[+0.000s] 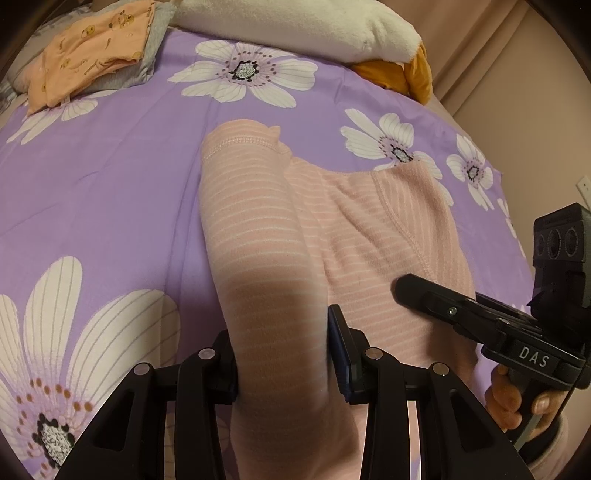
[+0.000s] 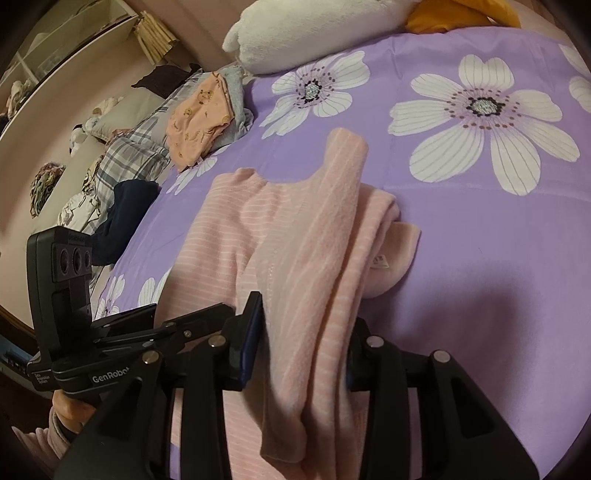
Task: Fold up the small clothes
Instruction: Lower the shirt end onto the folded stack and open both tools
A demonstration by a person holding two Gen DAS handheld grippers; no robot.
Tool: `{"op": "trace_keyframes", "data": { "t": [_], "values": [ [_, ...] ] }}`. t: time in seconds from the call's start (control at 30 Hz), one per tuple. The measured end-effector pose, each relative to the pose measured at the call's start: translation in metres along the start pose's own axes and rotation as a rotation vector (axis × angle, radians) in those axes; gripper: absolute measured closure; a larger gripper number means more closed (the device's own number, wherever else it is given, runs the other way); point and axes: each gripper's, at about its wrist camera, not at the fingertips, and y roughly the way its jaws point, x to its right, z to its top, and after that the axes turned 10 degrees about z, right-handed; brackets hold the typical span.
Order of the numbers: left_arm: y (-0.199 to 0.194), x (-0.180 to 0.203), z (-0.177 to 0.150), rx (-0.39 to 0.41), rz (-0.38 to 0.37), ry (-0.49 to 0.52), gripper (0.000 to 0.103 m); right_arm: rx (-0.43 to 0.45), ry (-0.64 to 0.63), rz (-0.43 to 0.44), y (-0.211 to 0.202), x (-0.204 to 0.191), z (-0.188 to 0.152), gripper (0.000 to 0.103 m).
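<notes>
A pink striped garment lies on the purple flowered bedspread. My left gripper is shut on a sleeve or leg of it, and the fabric runs forward between the fingers. My right gripper is shut on another bunched part of the pink garment, which drapes over its fingers. The right gripper also shows at the right of the left wrist view. The left gripper also shows at the lower left of the right wrist view.
A folded orange printed garment on a grey one lies at the far left of the bed, and also shows in the right wrist view. A white plush pillow and an orange cloth lie at the far edge. Plaid bedding lies left.
</notes>
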Motion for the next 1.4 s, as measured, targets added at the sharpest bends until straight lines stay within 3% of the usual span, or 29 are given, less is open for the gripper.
{"op": "trace_keyframes", "data": {
  "t": [0.1,0.3,0.8,0.9,1.27,1.37,1.4],
  "values": [
    [0.000,0.000,0.000,0.000,0.001,-0.003,0.065,0.002,0.022,-0.006,0.000,0.005,-0.001,0.063],
    [0.002,-0.004,-0.004,0.004,0.011,-0.005,0.060,0.011,0.059,-0.027,-0.003,0.014,-0.005,0.048],
    [-0.009,-0.016,-0.013,0.018,0.057,-0.010,0.041,0.040,0.097,-0.060,-0.027,0.028,-0.014,0.045],
    [-0.016,-0.019,-0.018,0.033,0.097,0.001,0.038,0.043,0.091,-0.074,-0.030,0.028,-0.015,0.045],
    [-0.048,-0.027,-0.030,0.083,0.125,0.018,0.038,0.119,0.000,-0.226,-0.068,0.019,-0.002,0.045],
    [-0.055,-0.015,-0.028,0.106,0.072,0.048,0.038,0.139,-0.043,-0.185,-0.073,0.010,0.010,0.052],
    [-0.056,-0.009,-0.027,0.118,0.061,0.069,0.038,0.142,-0.057,-0.175,-0.072,0.005,0.012,0.059]
  ]
}}
